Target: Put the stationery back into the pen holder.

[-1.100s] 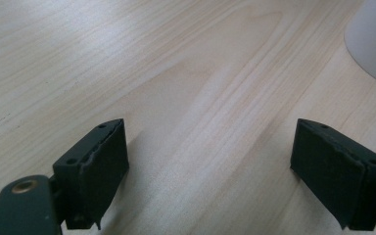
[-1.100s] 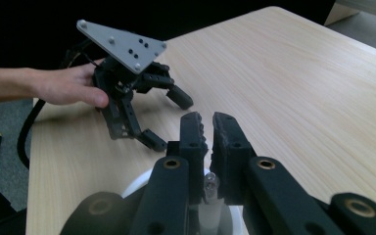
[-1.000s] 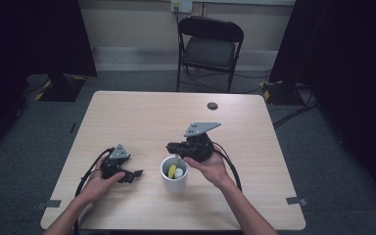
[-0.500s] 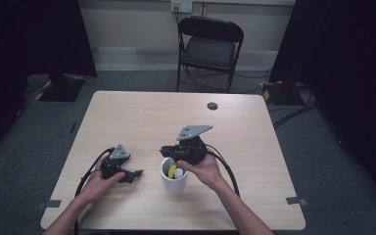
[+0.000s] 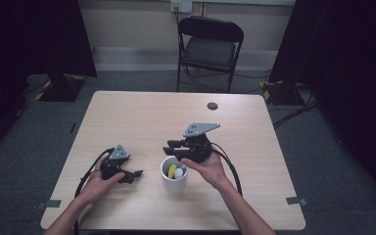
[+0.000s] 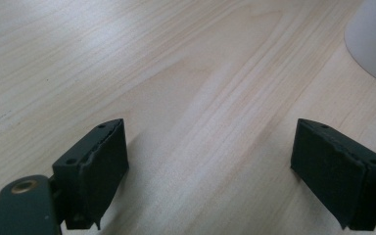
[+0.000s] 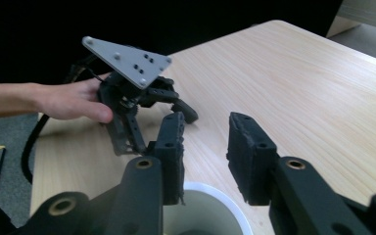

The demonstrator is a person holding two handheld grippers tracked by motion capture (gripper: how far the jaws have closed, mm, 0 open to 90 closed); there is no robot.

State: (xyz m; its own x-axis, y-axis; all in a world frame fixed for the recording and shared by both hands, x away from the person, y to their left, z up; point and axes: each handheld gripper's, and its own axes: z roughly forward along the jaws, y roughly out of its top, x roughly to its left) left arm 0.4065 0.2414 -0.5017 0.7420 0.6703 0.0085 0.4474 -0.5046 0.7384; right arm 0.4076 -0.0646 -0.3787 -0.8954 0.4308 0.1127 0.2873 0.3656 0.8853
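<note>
Just below the right tongs (image 5: pixel 172 145), the white cup (image 5: pixel 175 180) stands on the desk (image 5: pixel 142 115) with a yellow piece (image 5: pixel 171 171) and a pale ball (image 5: pixel 178 173) inside; their jaws have just been opening and now stand a little apart with nothing between them. That reads as a release, so the last piece is probably dropped in. Well to the cup's left, the left tongs (image 5: pixel 136 174) rest on the desk, jaws wide and empty.
</note>
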